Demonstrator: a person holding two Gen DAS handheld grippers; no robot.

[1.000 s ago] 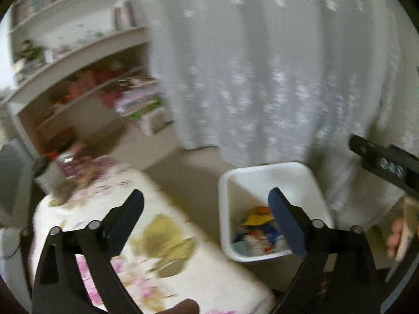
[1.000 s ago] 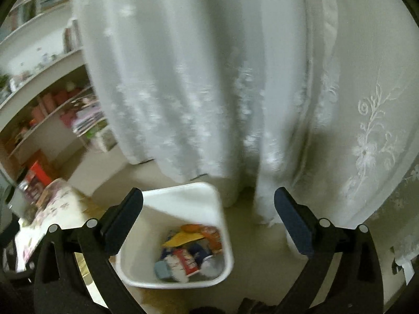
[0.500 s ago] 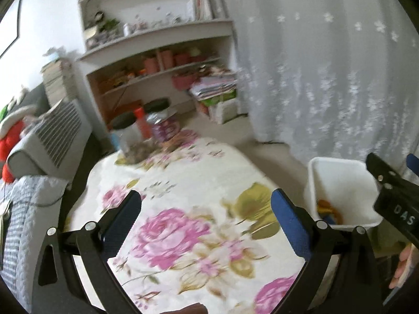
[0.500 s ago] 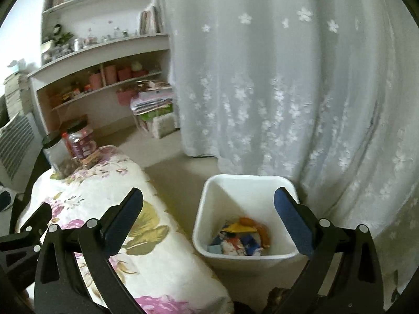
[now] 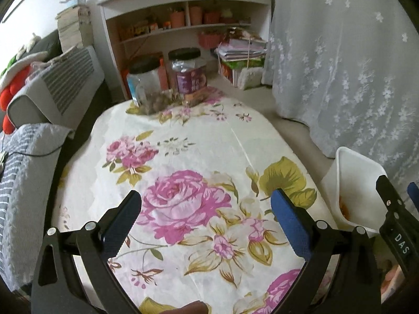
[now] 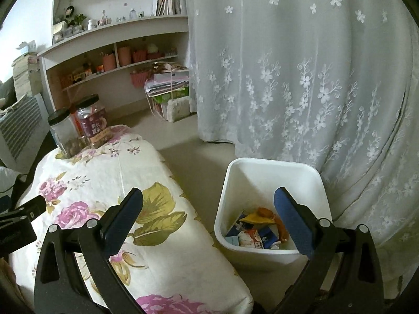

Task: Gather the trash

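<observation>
Both the left gripper and right gripper gaped wide, empty. Two jars stood at the floral bench's far end; the white bin held wrappers beside it.

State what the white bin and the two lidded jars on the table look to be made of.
White bin: likely plastic, with smooth, matte, thin moulded walls and rounded corners. Jars: clear, probably plastic, though glass cannot be ruled out; contents show through and the wide black lids look like plastic screw caps.

Left wrist view over the floral table, right toward the bin; both shared.
</observation>
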